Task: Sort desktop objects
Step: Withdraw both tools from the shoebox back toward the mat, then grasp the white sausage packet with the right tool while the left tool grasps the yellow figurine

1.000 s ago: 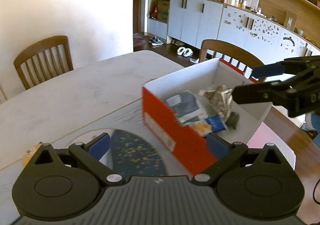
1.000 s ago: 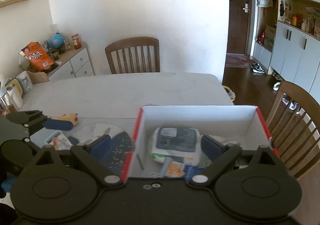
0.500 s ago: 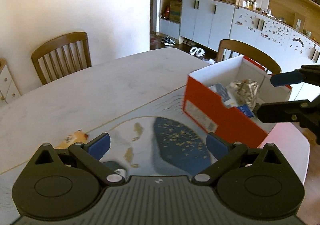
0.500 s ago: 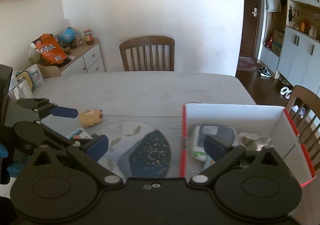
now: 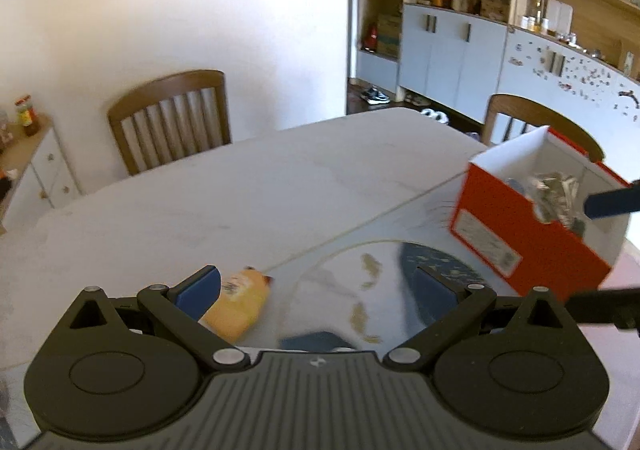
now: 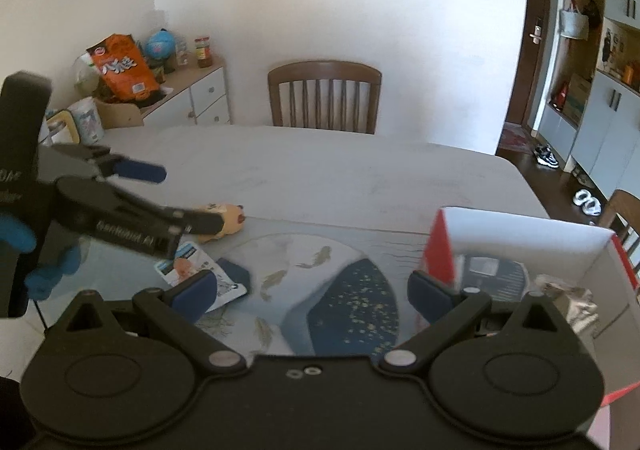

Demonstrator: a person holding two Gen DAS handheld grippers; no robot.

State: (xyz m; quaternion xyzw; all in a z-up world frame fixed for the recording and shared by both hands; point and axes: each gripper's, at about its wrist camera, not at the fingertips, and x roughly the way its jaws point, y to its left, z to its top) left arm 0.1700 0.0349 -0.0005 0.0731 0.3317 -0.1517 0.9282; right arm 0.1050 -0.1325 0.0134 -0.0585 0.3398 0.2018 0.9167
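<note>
Your left gripper and right gripper gape empty over glossy mat; soft yellow pouch, red cardboard box.

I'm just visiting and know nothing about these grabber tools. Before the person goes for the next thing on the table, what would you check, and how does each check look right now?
1. Left gripper open and empty: ok, its jaws stand wide apart.
2. Right gripper open and empty: ok.
3. Yellow toy free to grab: ok, it lies on the table beside the left gripper's blue pad.
4. Snack packet reachable: ok, flat on the mat.
5. Box has room: ok, a packet and crumpled foil lie inside, with space left.
6. Grippers apart from each other: ok.
</note>
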